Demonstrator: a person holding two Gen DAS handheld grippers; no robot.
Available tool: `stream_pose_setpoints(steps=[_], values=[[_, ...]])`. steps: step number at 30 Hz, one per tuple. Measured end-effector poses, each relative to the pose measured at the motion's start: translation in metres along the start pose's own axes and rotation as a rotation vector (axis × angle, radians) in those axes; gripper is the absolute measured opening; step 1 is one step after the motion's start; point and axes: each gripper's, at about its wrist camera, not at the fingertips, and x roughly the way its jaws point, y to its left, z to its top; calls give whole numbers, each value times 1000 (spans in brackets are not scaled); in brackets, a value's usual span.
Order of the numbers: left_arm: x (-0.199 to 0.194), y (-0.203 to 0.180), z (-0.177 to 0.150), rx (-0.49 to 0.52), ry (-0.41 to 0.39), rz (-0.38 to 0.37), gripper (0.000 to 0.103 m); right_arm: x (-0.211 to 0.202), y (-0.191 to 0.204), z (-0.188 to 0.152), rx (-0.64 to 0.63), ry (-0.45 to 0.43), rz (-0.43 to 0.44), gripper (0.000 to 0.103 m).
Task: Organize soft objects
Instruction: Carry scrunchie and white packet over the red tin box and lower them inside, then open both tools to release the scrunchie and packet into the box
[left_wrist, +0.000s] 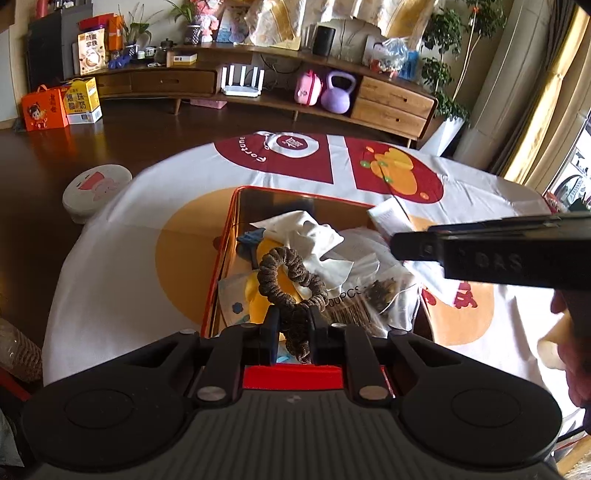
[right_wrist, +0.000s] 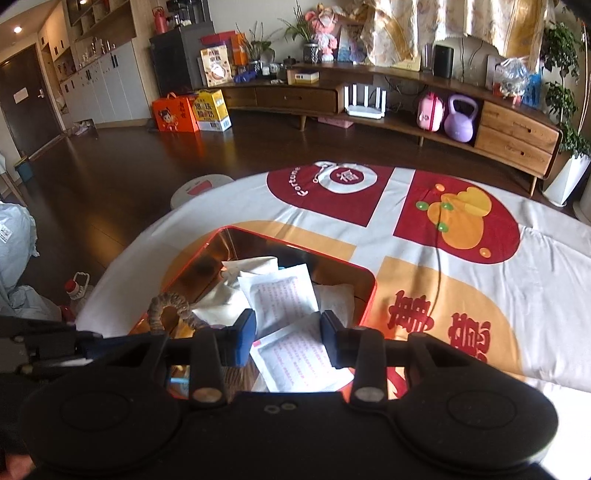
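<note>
The left gripper (left_wrist: 293, 325) is clamped on a brown scrunchie (left_wrist: 291, 275) above the red tin (left_wrist: 221, 266) on the desk (left_wrist: 122, 258). The right gripper (right_wrist: 288, 332) pinches a white printed sachet (right_wrist: 284, 299) over the tin. A bag inside reads "PCS" (left_wrist: 345, 301); the cloth reads "Fortune" (left_wrist: 251, 147).

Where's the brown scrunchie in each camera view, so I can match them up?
Left wrist: brown scrunchie at centre, pinched by the left gripper over the tin.
Right wrist: its loop shows lower left, beside the right gripper.
Shared landmark: the orange-rimmed tin.
</note>
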Motion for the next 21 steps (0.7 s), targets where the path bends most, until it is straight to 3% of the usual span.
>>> stream_pose_setpoints(steps=[21], values=[[42,-2,4,-5,59,-19,15,51,1,3,-12,72,-11,41]])
